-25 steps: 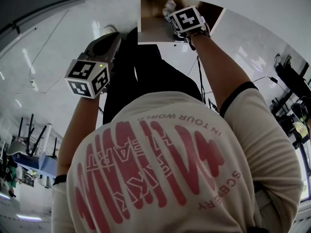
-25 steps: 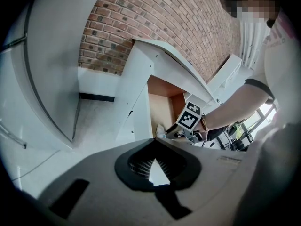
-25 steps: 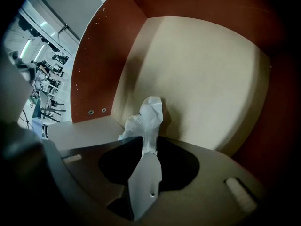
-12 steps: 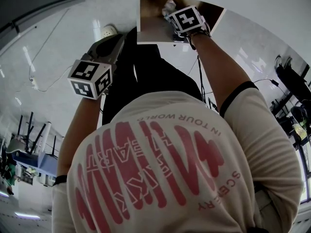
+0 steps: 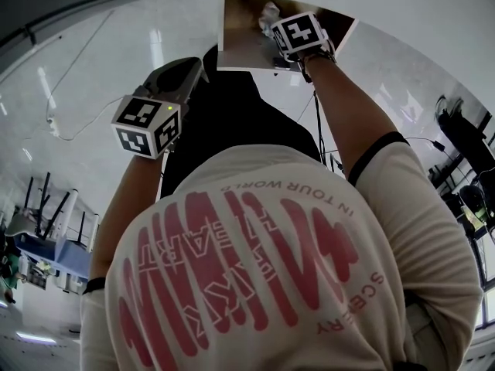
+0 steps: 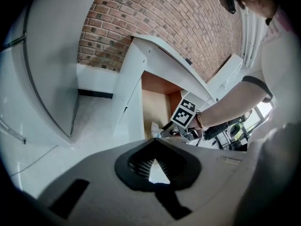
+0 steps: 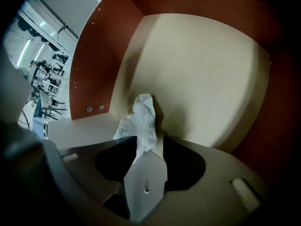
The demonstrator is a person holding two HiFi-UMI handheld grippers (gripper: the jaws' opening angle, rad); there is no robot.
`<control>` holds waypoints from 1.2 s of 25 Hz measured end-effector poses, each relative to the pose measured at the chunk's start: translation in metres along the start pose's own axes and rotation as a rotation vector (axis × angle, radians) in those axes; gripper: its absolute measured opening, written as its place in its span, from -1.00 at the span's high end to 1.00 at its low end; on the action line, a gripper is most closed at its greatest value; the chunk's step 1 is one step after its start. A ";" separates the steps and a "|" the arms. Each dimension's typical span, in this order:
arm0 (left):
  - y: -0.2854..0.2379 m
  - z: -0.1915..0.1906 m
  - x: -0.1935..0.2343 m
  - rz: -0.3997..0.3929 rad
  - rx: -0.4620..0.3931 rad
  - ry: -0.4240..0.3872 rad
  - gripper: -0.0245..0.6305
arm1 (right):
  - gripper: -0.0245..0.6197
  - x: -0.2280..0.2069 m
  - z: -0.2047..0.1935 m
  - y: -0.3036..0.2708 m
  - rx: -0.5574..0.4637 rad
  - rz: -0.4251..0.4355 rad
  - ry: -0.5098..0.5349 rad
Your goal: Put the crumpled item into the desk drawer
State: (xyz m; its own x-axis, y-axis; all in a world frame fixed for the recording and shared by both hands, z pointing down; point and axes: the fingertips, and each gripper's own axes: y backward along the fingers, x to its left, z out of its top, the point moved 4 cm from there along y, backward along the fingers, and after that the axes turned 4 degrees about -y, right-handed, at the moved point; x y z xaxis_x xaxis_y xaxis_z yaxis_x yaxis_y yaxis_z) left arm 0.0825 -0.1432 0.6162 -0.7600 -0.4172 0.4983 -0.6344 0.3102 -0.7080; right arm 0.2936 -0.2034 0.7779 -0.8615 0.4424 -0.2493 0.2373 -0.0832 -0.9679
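The right gripper [image 7: 146, 142] is pointing steeply down into the open desk drawer [image 7: 202, 65]. Its jaws have just been opening and are now standing wide. The crumpled white item [image 7: 141, 119] is sitting on the drawer's pale floor between the tips, unpinched. The left gripper [image 6: 154, 141] is hovering outside the desk, tips meeting, gripping nothing.

This is looking like an office or lab workroom. A red brick wall [image 6: 188, 27] is rising behind a white desk [image 6: 136, 79], whose open drawer [image 7: 197, 79] is showing a pale wooden bottom and reddish-brown sides. A glossy white floor [image 5: 93, 68] is reflecting strip lighting, and a thin cable [image 5: 73, 138] is trailing across it. Farther off, black stands [image 5: 50, 207] and cluttered workstations [image 7: 44, 86] are standing under rows of ceiling lights [image 7: 26, 55].
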 end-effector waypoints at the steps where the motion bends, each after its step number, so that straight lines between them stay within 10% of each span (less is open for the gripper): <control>1: -0.001 0.000 -0.002 -0.002 0.006 0.001 0.91 | 0.35 0.001 -0.001 0.000 -0.006 0.010 -0.009; 30: 0.040 0.014 -0.029 -0.073 -0.016 -0.122 0.91 | 0.52 0.005 -0.050 0.063 -0.081 -0.088 -0.258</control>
State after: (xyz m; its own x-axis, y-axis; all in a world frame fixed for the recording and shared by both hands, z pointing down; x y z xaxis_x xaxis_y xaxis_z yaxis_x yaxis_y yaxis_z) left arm 0.0816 -0.1309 0.5661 -0.6899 -0.5395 0.4827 -0.6902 0.2889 -0.6635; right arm 0.3265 -0.1613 0.7175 -0.9637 0.2020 -0.1743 0.1824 0.0221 -0.9830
